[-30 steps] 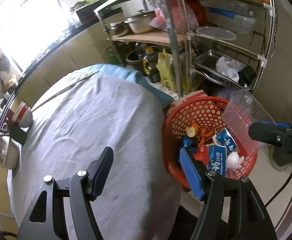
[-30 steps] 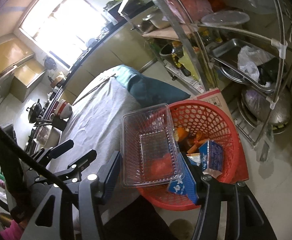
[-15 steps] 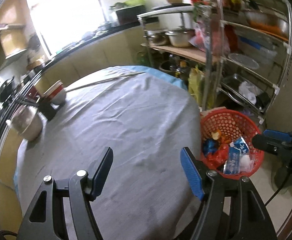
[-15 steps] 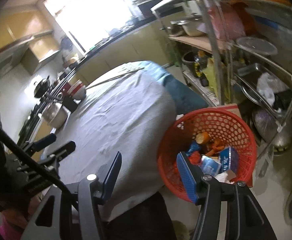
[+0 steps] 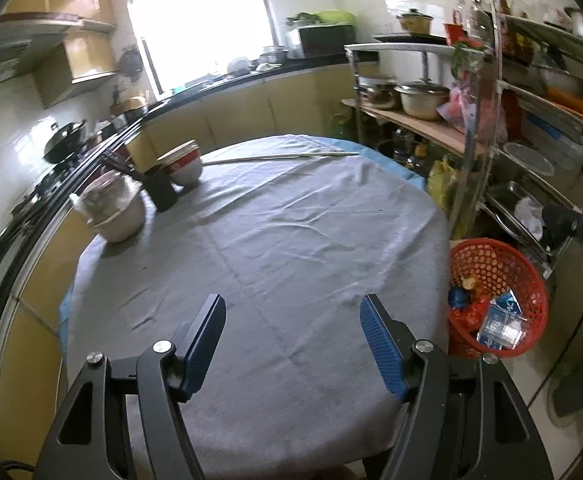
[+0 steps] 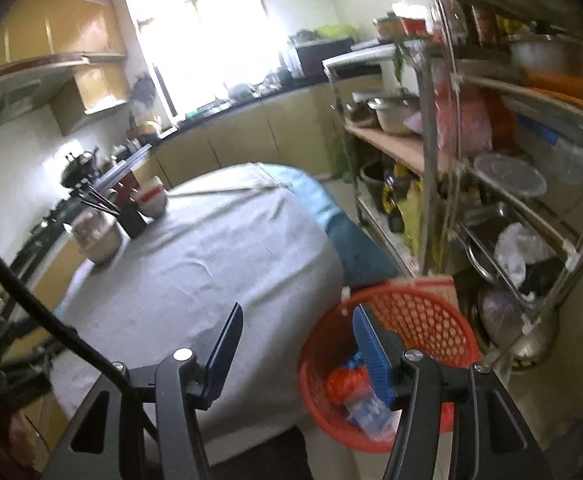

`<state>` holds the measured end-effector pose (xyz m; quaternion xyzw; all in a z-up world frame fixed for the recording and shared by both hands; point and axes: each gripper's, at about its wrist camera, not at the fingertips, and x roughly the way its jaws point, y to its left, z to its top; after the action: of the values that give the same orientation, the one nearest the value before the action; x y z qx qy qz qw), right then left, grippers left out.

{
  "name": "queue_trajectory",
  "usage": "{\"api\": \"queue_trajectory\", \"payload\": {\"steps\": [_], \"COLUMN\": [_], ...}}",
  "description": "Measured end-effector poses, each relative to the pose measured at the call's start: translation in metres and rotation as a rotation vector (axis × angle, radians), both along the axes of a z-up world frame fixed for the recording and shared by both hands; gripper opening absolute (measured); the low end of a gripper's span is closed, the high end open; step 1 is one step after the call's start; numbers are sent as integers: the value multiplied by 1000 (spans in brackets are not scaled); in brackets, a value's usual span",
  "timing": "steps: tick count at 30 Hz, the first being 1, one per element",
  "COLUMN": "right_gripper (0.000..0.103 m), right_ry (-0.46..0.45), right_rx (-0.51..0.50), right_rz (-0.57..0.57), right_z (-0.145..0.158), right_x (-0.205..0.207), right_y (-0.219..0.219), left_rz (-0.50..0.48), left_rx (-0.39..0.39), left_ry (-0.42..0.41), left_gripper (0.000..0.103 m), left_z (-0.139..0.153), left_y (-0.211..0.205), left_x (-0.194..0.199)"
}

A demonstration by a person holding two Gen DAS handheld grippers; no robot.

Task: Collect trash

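Left wrist view: the left claw (image 5: pixel 293 338) hangs over the near edge of the bench (image 5: pixel 291 240), its blue pads spread apart with only grey cloth showing between them, so it is released and carries nothing. The trash (image 5: pixel 487 316), cartons and wrappers in blue, red and white, already lies in the red basket (image 5: pixel 503 264), which stands on the floor just off the bench's right edge, below the cloth's level and to the right of this claw. From the right wrist, the right claw (image 6: pixel 295 346) is likewise released and bare, its right pad seen against the basket's rim (image 6: pixel 415 308), so the right hand is plainly the nearer of the two to the basket. What any coming move turns on is whether something is still left on the bench: the middle and near part of the cloth look bare, and the only things on it sit at the far left edge, ahead and left of both claws, nearer the left one — a covered pot (image 5: pixel 109 212), a dark holder (image 5: pixel 159 188) and a red-rimmed bowl (image 5: pixel 181 162), with a long thin stick (image 5: pixel 279 157) lying along the far edge. Those look like tableware, not trash, though the blur there leaves it uncertain
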<state>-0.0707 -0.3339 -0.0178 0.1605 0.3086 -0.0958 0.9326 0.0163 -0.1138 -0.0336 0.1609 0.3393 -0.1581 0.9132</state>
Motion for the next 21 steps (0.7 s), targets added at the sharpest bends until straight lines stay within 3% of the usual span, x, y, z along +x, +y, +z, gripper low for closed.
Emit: {"api": "queue_trajectory", "payload": {"steps": [6, 10, 17, 21], "right_gripper": [61, 68, 70, 70], "right_ry": [-70, -110, -135, -132], "right_rx": [-44, -48, -72, -107], "right_rz": [104, 161, 216, 248], "right_z": [22, 32, 45, 49], "right_x": [1, -1, -10, -15], "right_y": [44, 72, 118, 148], "left_rz": [75, 133, 242, 293], "left_rx": [-43, -63, -133, -124], "left_ry": [5, -10, -58, -87], "left_gripper": [71, 71, 71, 71], "left_z": [8, 15, 36, 40], "left_y": [26, 44, 79, 94], "left_x": [-8, -17, -33, -37]}}
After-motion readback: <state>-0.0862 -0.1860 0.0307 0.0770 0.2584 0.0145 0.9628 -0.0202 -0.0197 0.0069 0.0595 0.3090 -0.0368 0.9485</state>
